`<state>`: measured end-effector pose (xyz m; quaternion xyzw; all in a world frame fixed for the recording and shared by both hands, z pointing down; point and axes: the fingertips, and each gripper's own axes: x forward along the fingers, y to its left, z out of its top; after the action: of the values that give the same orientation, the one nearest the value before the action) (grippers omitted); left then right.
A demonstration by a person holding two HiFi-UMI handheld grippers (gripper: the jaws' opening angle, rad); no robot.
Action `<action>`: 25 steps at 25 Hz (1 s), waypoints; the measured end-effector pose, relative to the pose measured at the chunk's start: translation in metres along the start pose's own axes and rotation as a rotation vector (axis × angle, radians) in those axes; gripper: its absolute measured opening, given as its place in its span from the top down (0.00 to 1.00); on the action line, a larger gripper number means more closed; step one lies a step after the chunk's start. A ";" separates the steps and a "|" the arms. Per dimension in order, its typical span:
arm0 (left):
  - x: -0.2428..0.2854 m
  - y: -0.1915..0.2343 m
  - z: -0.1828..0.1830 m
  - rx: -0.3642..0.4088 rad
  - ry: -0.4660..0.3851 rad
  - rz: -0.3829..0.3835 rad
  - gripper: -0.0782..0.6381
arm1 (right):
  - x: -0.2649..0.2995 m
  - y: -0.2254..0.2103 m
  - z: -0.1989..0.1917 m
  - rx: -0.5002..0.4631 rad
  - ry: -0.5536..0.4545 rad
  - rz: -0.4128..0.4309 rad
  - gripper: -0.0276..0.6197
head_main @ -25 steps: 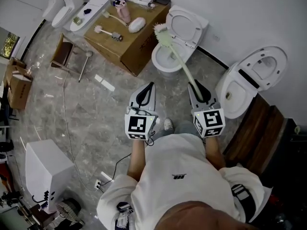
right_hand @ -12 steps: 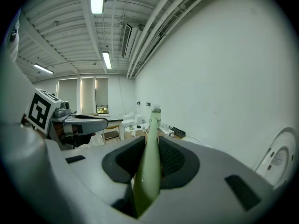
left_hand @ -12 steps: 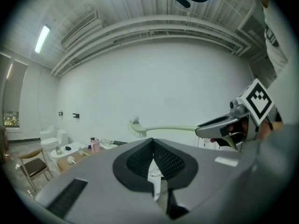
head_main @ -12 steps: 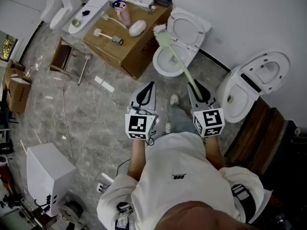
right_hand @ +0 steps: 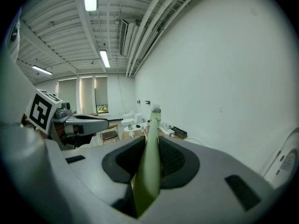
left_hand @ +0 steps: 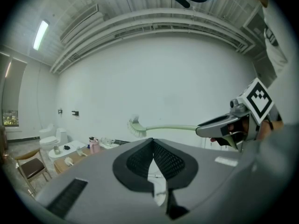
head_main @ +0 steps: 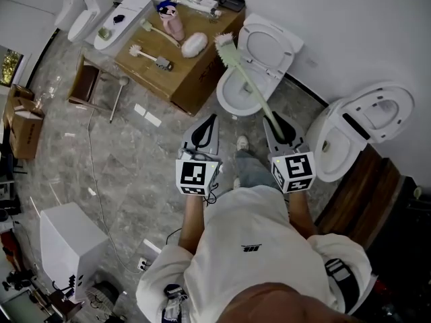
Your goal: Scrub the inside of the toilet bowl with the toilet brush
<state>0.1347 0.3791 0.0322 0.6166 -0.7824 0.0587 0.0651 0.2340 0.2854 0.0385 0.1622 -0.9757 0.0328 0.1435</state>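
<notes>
The white toilet [head_main: 237,91] stands open against the wall, its lid [head_main: 269,42] raised. My right gripper [head_main: 271,121] is shut on the handle of the pale green toilet brush [head_main: 246,79]. The brush stretches forward in the air over the bowl, its bristle head [head_main: 225,44] up near the lid's left edge. In the right gripper view the green handle [right_hand: 148,167] runs out between the jaws to the head [right_hand: 155,111]. My left gripper [head_main: 212,120] is shut and holds nothing, level with the right one; its view shows the brush [left_hand: 138,127] off to the right.
A cardboard box [head_main: 192,69] with brushes and bottles stands left of the toilet. A second open toilet [head_main: 357,130] and a wooden bench [head_main: 360,184] are at the right. A chair [head_main: 86,78], a floor cable [head_main: 97,180] and a white cabinet [head_main: 67,244] lie to the left.
The person has stepped forward, a foot now ahead between the grippers. The toilet and box sit slightly nearer. Both grippers hold the same pose, brush still raised.
</notes>
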 end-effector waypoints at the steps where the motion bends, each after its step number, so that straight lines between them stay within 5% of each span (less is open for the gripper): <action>1: 0.009 0.005 0.001 -0.003 0.004 0.001 0.88 | 0.008 -0.004 0.002 0.001 0.005 0.003 0.83; 16: 0.146 0.078 0.001 -0.037 0.065 0.032 0.88 | 0.151 -0.072 0.020 0.011 0.075 0.074 0.83; 25: 0.219 0.094 -0.009 -0.034 0.090 -0.015 0.88 | 0.202 -0.114 0.011 0.039 0.112 0.055 0.83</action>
<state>-0.0070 0.1926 0.0779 0.6179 -0.7750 0.0725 0.1110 0.0848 0.1146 0.0884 0.1361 -0.9695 0.0647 0.1935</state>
